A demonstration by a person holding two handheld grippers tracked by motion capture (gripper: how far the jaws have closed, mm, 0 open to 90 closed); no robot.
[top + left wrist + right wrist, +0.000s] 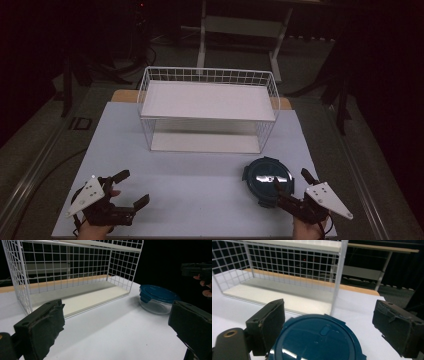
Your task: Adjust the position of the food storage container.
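A round glass container with a dark blue lid [266,178] sits on the white table [190,175] at the front right. My right gripper [292,182] hovers at its near right edge, open; in the right gripper view the lid [317,340] lies low between the wide jaws of this gripper [330,310], and I see no pad pressing on it. At the front left my left gripper [132,189] is open and holds nothing. Its own view has the container [157,297] far off to the right, beyond this open gripper [117,312].
A white wire rack [210,76] with a top shelf and a bottom board stands at the back middle of the table, its open side towards me; its mesh wall [75,265] and its corner post [339,277] show close up. Dark floor and a desk frame [240,25] lie beyond.
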